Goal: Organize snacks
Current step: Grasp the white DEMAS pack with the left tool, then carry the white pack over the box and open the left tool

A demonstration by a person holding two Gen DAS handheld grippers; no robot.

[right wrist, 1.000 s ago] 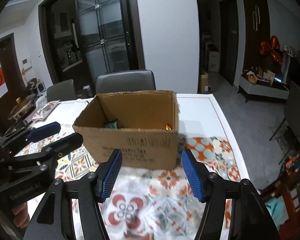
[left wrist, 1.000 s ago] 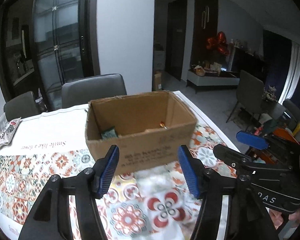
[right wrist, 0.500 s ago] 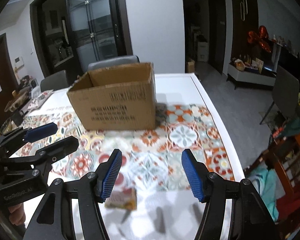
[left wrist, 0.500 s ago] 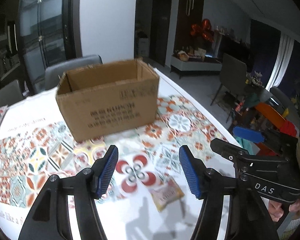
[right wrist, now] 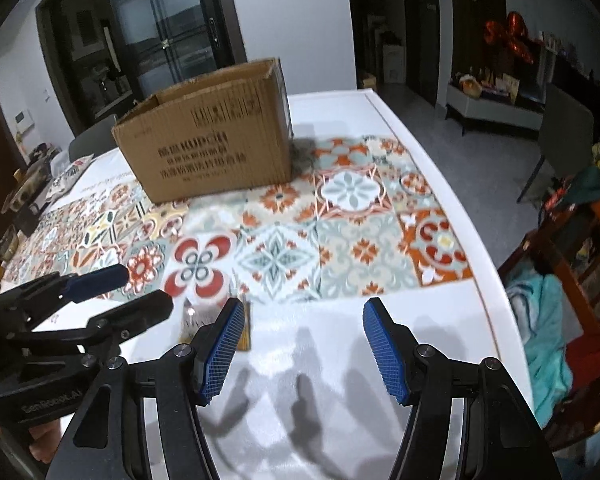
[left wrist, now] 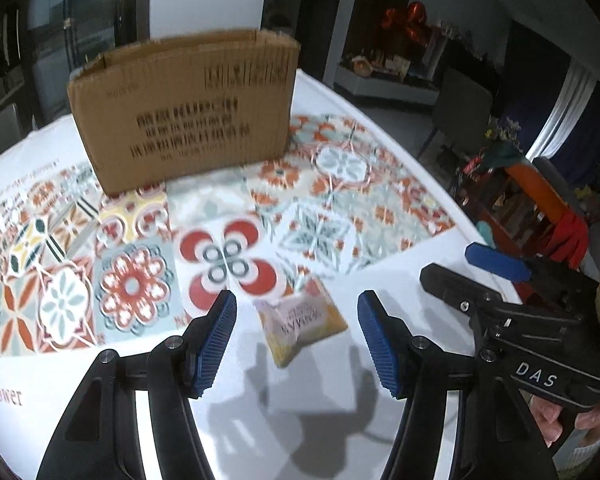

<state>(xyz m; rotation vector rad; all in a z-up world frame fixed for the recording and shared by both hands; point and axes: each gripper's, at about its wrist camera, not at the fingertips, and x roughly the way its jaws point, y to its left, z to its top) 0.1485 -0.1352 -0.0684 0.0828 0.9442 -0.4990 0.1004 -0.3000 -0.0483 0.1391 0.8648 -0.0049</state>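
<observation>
The left gripper (left wrist: 296, 340) hangs over the worktop (left wrist: 320, 412) with its blue-padded fingers (left wrist: 216, 340) spread apart and nothing clamped between them. A small yellow-and-pink snack packet (left wrist: 302, 322) lies flat on the white part of the worktop, framed by the gap, touching neither pad. Beyond it a patterned tile cloth (left wrist: 132, 276) covers the surface, and a brown cardboard box (left wrist: 184, 108) with printed text stands upright on it, well behind the packet. The right gripper (left wrist: 476, 268) reaches in from the right edge, its fingers apart too, a hand (left wrist: 560, 420) below its handle.
</observation>
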